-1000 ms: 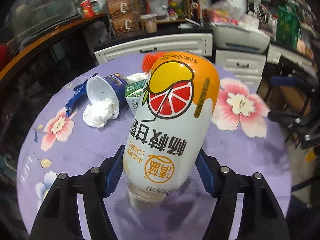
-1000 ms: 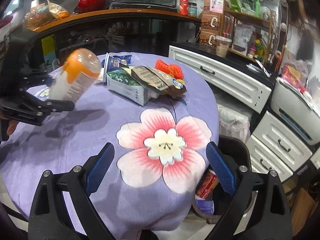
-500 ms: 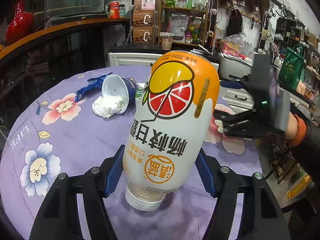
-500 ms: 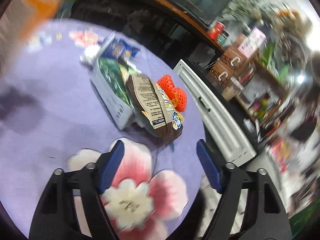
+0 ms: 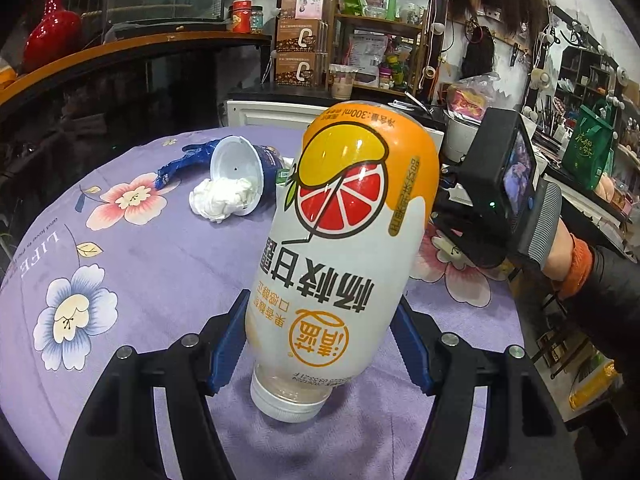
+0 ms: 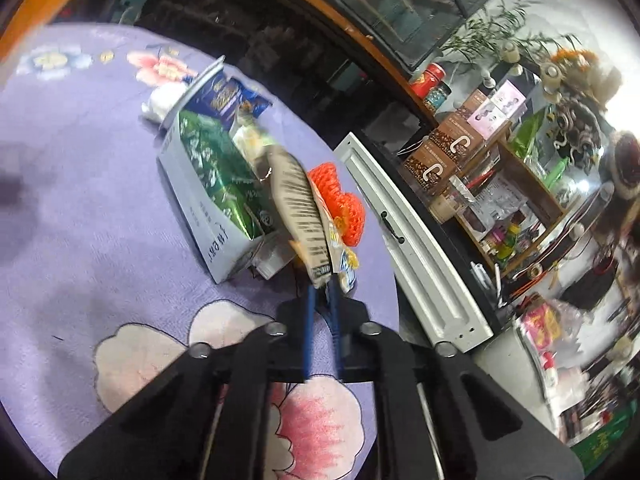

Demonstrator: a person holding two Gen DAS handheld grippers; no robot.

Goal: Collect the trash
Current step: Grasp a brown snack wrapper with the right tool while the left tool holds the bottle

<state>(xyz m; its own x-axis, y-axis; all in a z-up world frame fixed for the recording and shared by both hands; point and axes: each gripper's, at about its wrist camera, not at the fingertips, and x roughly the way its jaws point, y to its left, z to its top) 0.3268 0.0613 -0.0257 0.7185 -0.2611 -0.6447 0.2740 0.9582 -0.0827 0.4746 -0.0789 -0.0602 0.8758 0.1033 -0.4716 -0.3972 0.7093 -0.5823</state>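
Note:
My left gripper is shut on an orange and white drink bottle, held cap-down above the purple floral tablecloth. My right gripper is shut on the near edge of a flat snack wrapper, which lies against a green and white carton and an orange foam net. A tipped blue cup with crumpled white tissue lies at the far side of the table. The right gripper's body also shows in the left wrist view.
White drawer cabinets stand beyond the table's right edge. Shelves with boxes and jars line the back wall. A dark wooden counter runs behind the table at the left.
My right gripper moved forward to the trash pile and closed on the snack wrapper. My left gripper still holds the bottle and has swung slightly to face the far side of the table.

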